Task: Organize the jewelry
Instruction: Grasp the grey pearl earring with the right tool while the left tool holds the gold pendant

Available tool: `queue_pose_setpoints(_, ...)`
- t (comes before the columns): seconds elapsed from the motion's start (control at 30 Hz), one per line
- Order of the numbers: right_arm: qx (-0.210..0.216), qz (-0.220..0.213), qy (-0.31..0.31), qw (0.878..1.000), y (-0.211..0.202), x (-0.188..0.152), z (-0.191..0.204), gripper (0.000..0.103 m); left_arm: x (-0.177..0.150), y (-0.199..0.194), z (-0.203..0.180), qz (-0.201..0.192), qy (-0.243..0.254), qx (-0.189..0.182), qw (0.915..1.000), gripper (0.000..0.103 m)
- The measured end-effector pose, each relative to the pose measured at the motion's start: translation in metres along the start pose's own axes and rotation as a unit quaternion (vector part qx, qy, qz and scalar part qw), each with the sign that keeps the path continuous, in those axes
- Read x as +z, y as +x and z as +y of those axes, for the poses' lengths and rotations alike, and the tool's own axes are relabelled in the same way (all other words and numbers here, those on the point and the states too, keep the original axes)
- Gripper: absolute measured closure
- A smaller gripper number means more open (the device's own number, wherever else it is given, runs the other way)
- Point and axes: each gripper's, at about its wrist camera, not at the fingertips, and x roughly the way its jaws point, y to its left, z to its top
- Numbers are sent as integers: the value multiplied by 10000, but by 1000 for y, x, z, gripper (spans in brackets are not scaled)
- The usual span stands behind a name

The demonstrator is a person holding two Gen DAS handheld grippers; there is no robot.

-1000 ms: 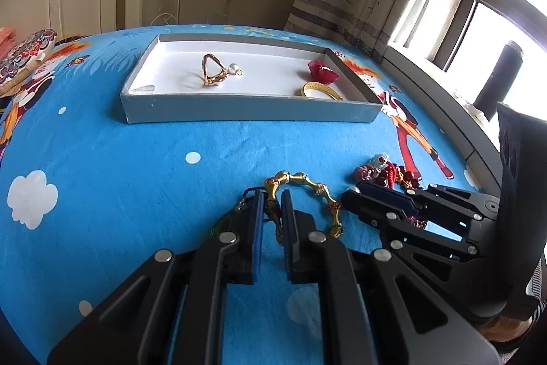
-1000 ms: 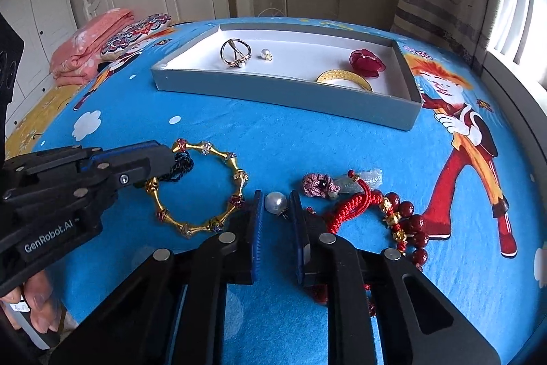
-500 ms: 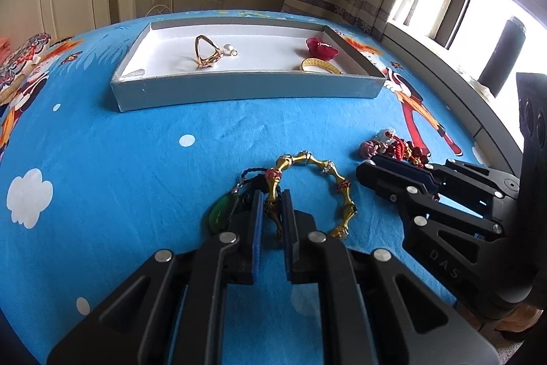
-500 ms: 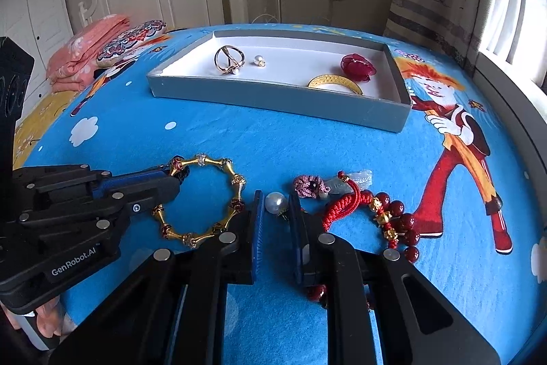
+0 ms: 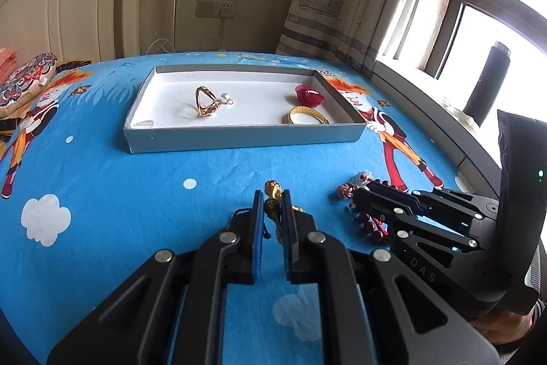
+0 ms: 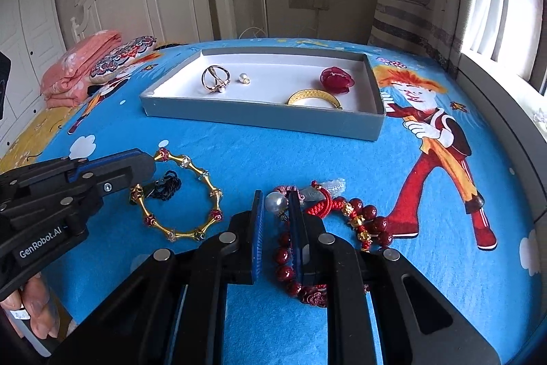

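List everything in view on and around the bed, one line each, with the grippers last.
Tray: 1, grey with white floor, far side of the bed.
Gold ring: 1, in the tray, left part.
Pearl charm: 1, white, in the tray beside the ring.
Red flower: 1, in the tray, right part.
Gold bangle: 1, in the tray by its near wall.
Gold bracelet: 1, gold with coloured beads, held by the left gripper.
Pearl: 1, white, between the right gripper's fingers.
Red bead bracelet: 1, on the sheet, under and right of the right gripper.
Bed sheet: 1, blue, cartoon print.
Folded bedding: pink, by the headboard.
Left gripper: black, shut on the gold bracelet.
Right gripper: black, shut on the pearl.
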Motion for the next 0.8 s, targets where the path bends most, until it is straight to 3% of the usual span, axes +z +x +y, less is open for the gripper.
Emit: queue_pose_setpoints(0.8, -312, -308, 244, 9987, -15, 27, -10, 88, 24, -19, 3, -437, -138, 95, 9989, 93)
